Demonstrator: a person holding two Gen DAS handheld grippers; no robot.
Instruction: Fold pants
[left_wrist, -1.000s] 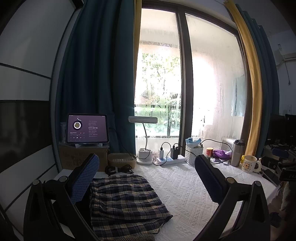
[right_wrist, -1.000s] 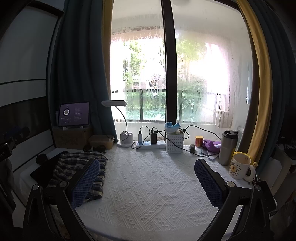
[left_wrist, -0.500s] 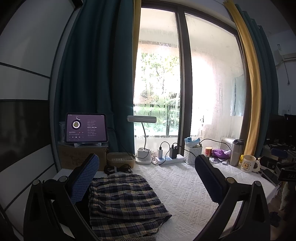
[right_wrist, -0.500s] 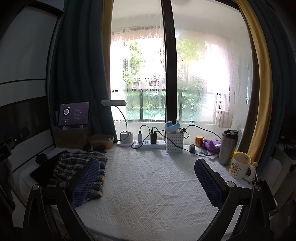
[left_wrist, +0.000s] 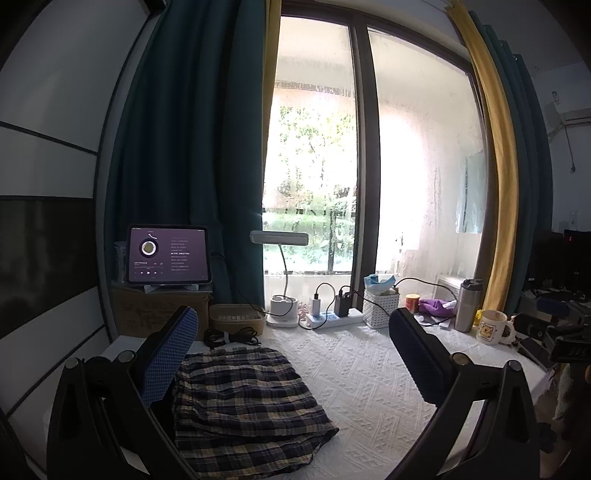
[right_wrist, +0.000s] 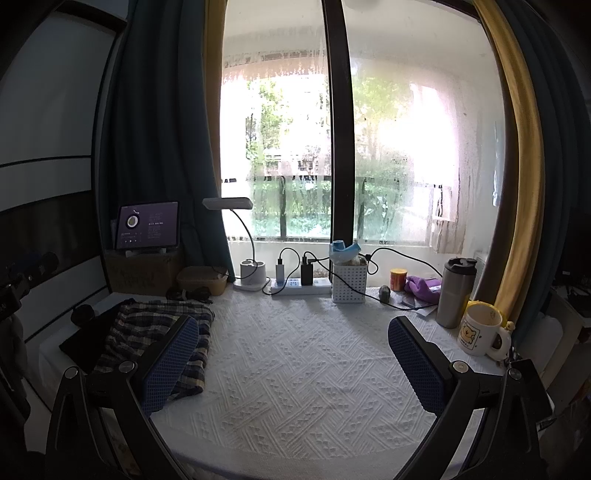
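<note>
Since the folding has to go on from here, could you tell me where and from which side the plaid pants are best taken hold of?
Probably the near right corner of the plaid pants, where the layered hem juts onto the bare white cloth. Come from the right, low along the cloth: that edge looks free and slightly raised, while the left side lies against dark items. The open left tool is nearest.

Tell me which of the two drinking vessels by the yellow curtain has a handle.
The white mug with the bear print: it has a side handle and an open top. The steel tumbler beside it is taller, lidded and has no handle.
</note>
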